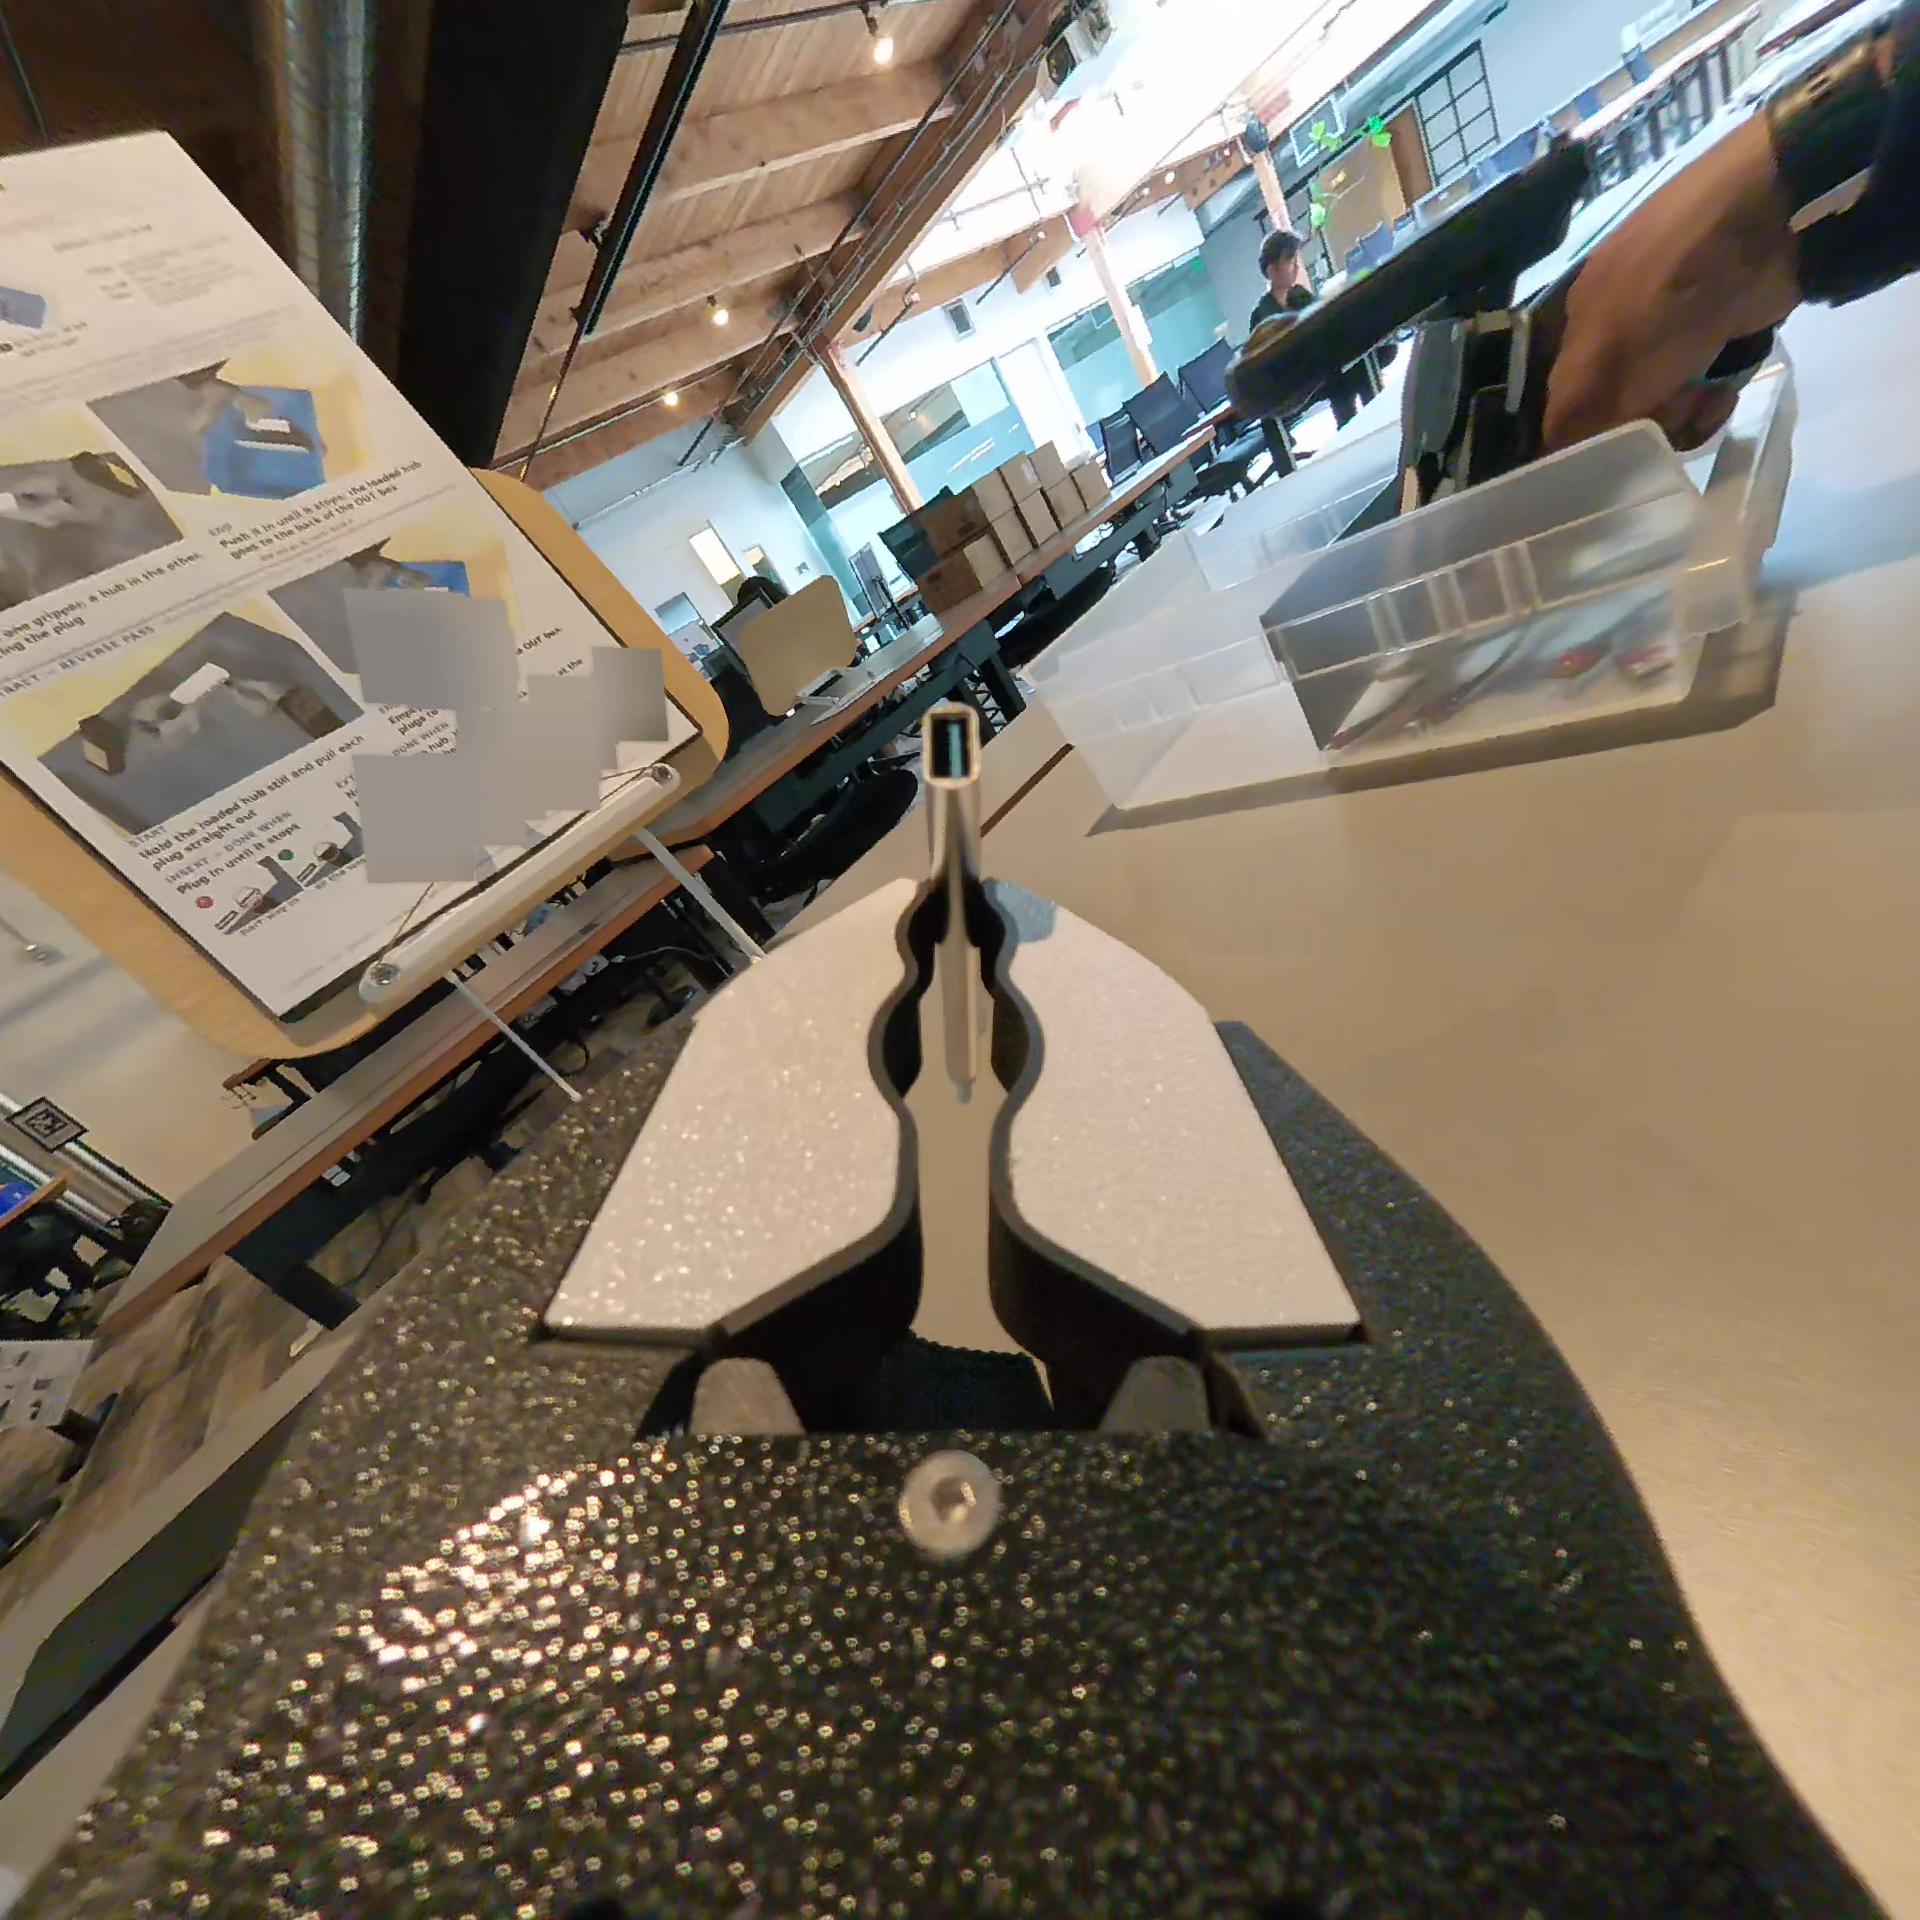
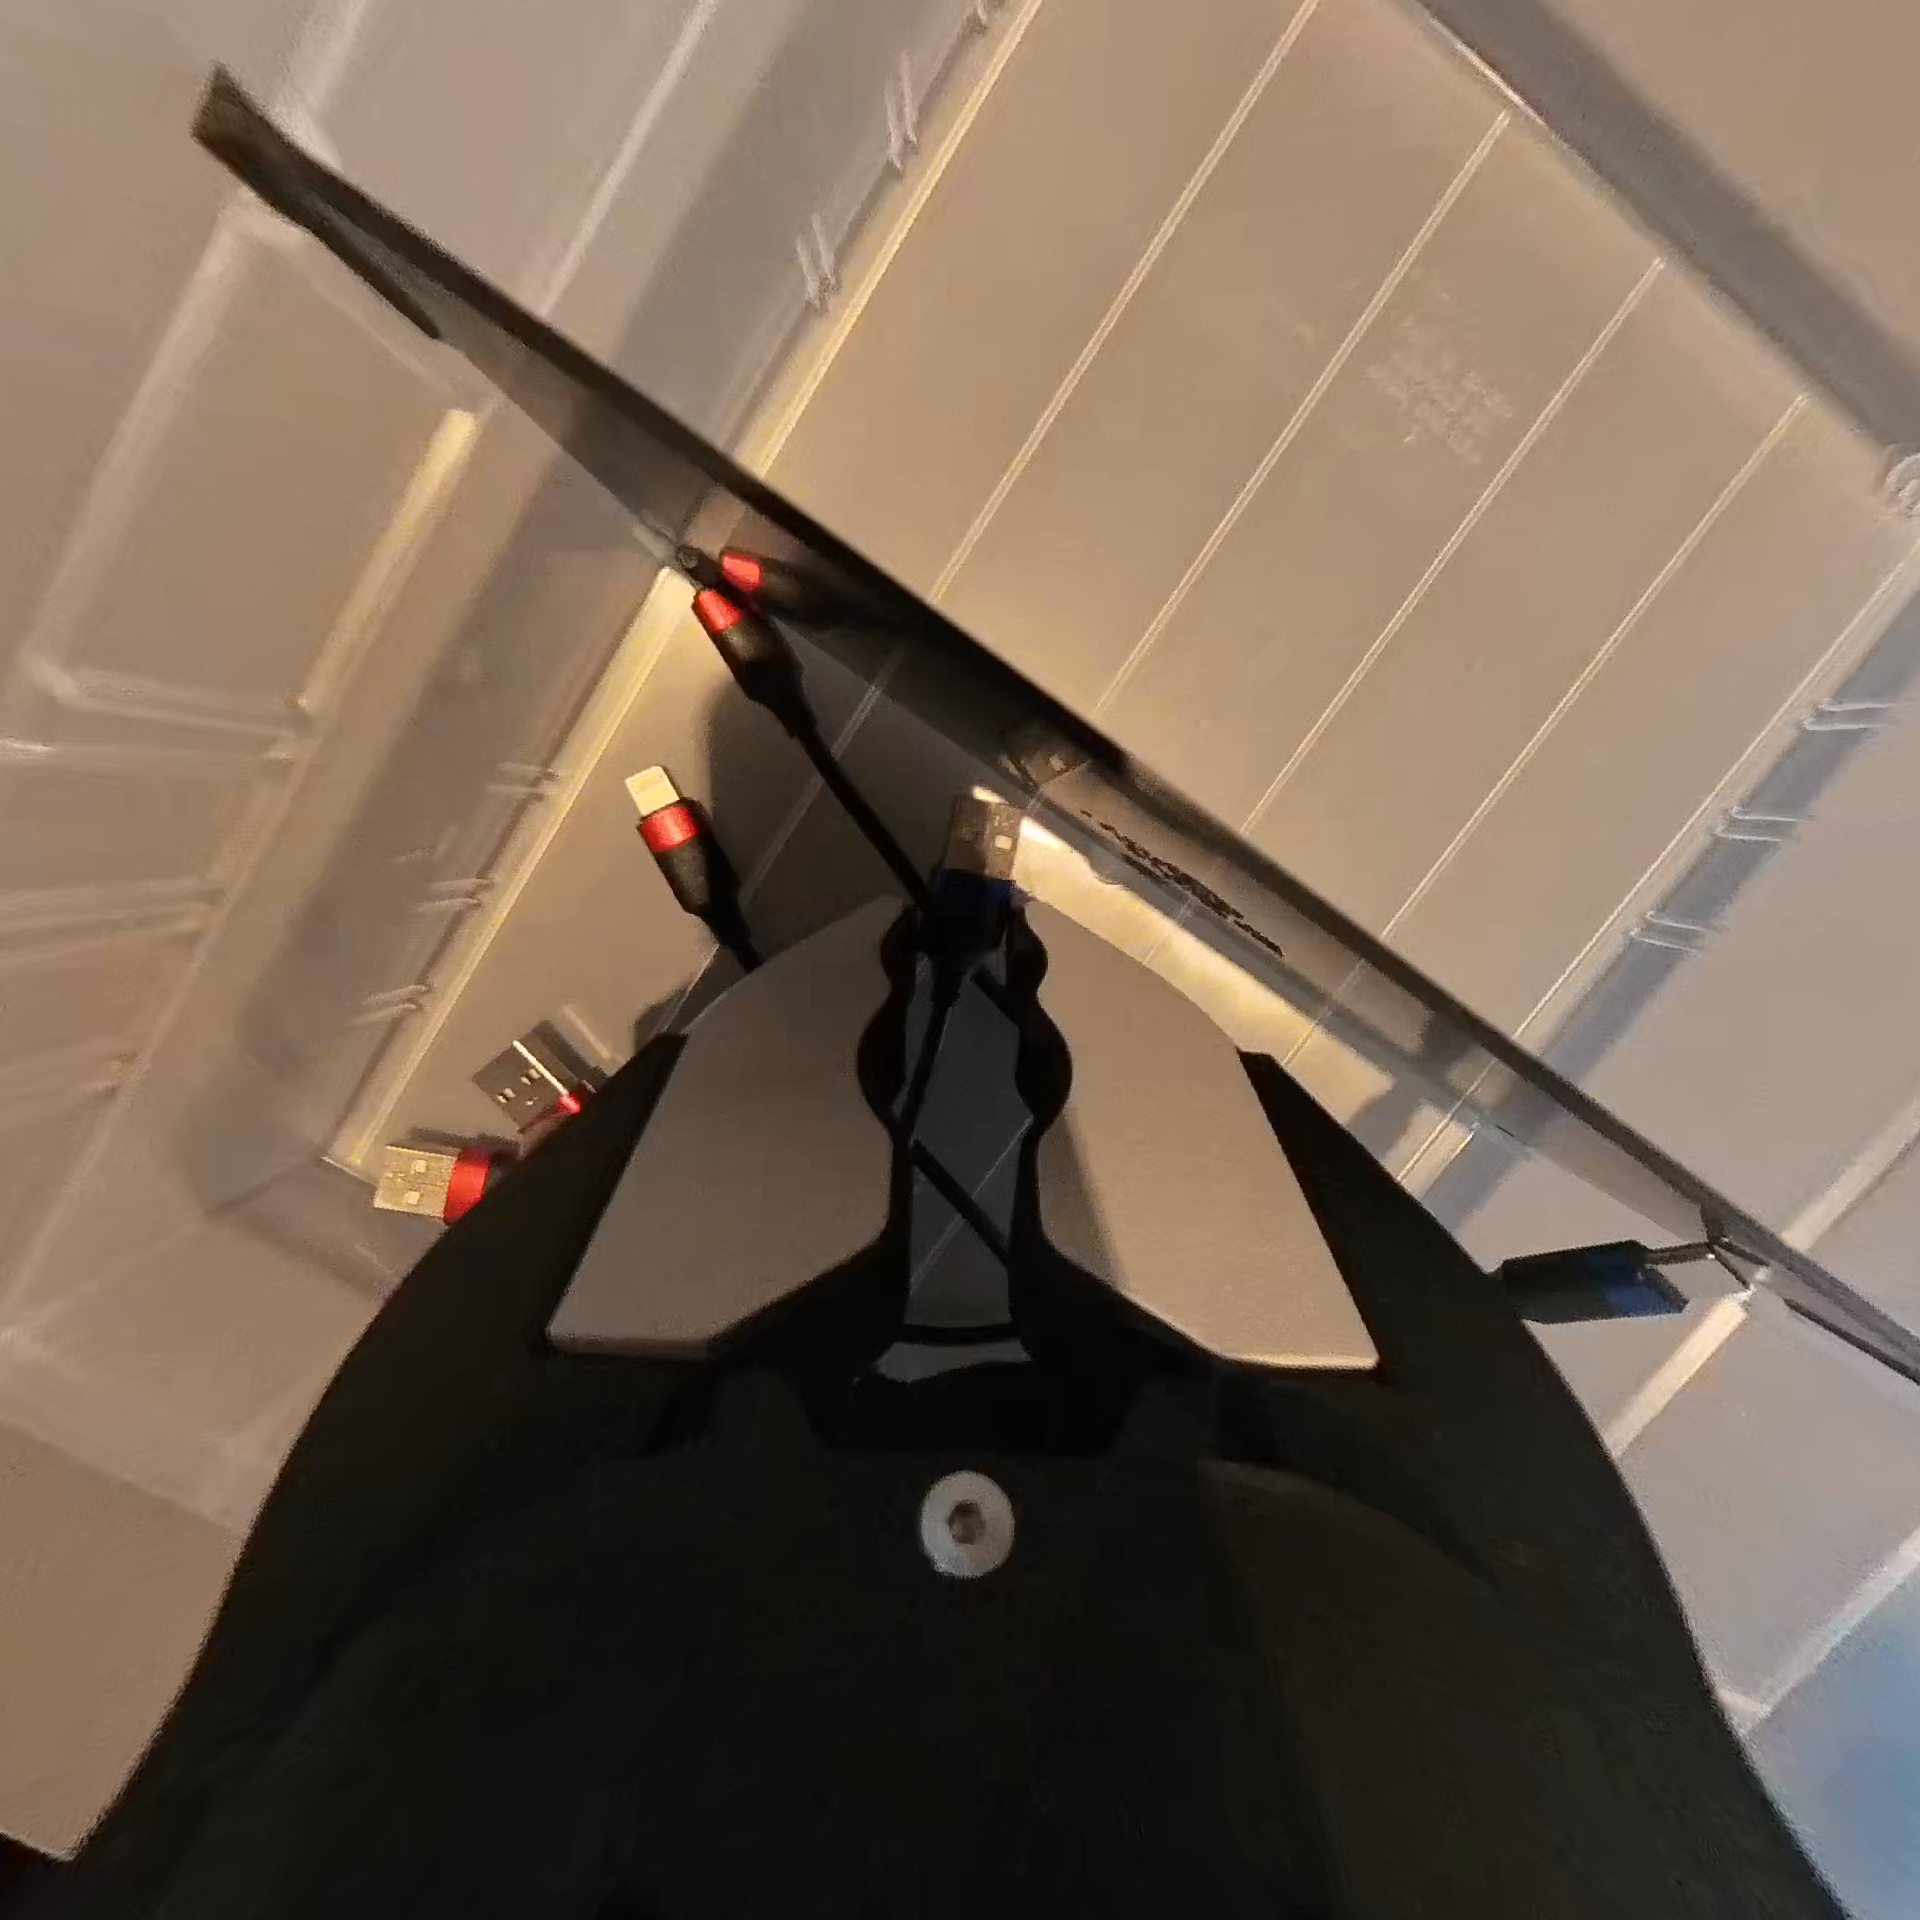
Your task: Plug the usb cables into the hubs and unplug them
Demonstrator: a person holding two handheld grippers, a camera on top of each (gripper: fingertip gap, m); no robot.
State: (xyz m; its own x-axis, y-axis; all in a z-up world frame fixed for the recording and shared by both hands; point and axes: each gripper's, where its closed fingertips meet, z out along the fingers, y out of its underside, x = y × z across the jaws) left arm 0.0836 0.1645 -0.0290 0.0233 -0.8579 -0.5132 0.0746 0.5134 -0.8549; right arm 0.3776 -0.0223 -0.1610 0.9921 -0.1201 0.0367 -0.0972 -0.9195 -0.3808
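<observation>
Gripping a blue-collared plug (image 2: 977, 844), right tool (image 2: 961, 914) nears bin edge (image 2: 1039, 727).

Silver hub (image 1: 951, 821), red-collared plugs (image 2: 665, 831), clear bin (image 1: 1475, 613)

The red-collared plugs (image 2: 442, 1184) run under the right tool (image 2: 961, 925), their cables hidden, and the instruction sheet (image 1: 260, 582) is cut off.

hub (image 1: 951, 831): smooth brushed metal
bin (image 1: 1475, 613): clear glossy plastic
surface (image 1: 1507, 1039): matt, smooth
left gripper (image 1: 954, 997): speckled rough black plastic
plug (image 2: 982, 831): shiny metal
</observation>
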